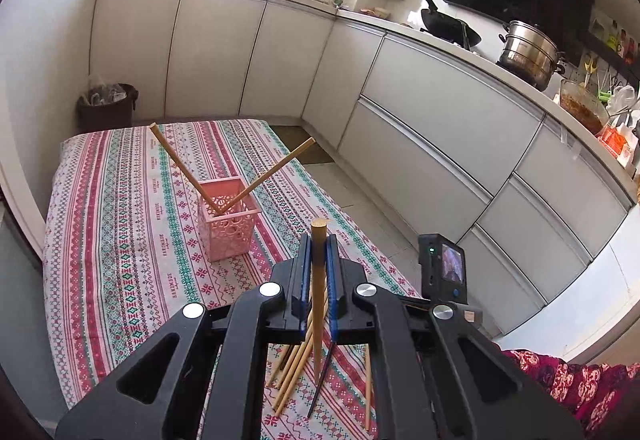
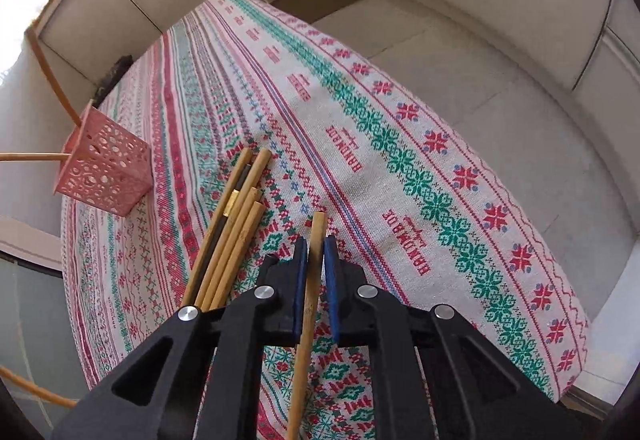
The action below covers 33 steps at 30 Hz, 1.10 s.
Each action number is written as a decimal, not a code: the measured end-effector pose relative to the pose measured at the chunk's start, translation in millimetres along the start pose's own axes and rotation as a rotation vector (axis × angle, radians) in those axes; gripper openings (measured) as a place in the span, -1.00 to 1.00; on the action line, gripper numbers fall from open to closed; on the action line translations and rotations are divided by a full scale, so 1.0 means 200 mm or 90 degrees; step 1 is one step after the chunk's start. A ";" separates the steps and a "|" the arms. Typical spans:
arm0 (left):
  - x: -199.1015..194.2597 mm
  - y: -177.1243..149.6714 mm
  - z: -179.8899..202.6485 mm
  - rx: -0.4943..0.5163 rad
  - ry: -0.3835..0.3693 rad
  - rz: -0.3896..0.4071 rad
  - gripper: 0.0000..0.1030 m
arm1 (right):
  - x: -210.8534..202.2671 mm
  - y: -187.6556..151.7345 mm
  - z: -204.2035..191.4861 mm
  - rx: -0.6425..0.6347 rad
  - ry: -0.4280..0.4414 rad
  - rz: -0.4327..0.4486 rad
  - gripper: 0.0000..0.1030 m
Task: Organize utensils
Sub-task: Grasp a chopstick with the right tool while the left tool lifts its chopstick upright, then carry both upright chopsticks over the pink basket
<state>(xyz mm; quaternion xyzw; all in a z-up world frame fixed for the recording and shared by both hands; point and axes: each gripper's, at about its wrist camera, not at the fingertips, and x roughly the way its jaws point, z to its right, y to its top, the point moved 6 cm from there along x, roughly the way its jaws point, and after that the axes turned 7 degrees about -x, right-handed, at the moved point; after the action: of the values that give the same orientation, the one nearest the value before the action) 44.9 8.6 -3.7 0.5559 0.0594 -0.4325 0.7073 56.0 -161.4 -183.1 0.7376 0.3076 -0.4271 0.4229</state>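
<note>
My left gripper (image 1: 319, 240) is shut on a bamboo chopstick (image 1: 319, 288), held above the patterned tablecloth (image 1: 120, 240). Ahead of it stands a pink perforated holder (image 1: 228, 224) with two chopsticks (image 1: 176, 164) leaning out in a V. Several loose chopsticks (image 1: 294, 372) lie on the cloth under the gripper. In the right wrist view my right gripper (image 2: 316, 244) is shut on another bamboo chopstick (image 2: 318, 228) that lies against the cloth. A bundle of chopsticks (image 2: 236, 224), one of them dark, lies just to its left. The pink holder (image 2: 104, 168) is at the far left.
The table's right edge (image 2: 520, 240) drops to a tiled floor. White cabinets (image 1: 440, 112) run along the back and right, with a wok (image 1: 448, 24) and a steel pot (image 1: 528, 52) on the counter. A dark bin (image 1: 106, 106) stands beyond the table. A patterned sleeve (image 1: 568, 380) shows at lower right.
</note>
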 end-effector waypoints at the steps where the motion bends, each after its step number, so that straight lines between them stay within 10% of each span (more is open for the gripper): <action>1: 0.00 0.00 0.00 -0.001 0.001 0.000 -0.88 | -0.05 0.01 -0.01 -0.007 0.010 0.022 -0.83; 23: -0.06 0.07 0.05 -0.007 0.047 0.056 -0.88 | -1.01 0.19 -0.24 -0.119 0.145 0.329 -0.84; 26: -0.04 0.08 0.06 -0.006 0.045 0.054 -0.88 | -0.91 0.23 -0.25 -0.150 0.078 0.222 -0.72; 29: 0.00 0.06 0.07 -0.003 0.047 0.040 -0.88 | -0.55 0.20 -0.15 -0.108 0.052 0.051 -0.13; 33: 0.01 0.06 0.07 -0.005 0.042 0.040 -0.88 | -0.08 0.13 -0.02 -0.035 0.043 -0.140 -0.32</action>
<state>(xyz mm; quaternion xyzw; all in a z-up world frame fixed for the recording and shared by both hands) 48.9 -3.9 10.2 0.5689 0.0669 -0.3914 0.7202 72.6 -171.5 -158.7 0.7015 0.4127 -0.4372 0.3828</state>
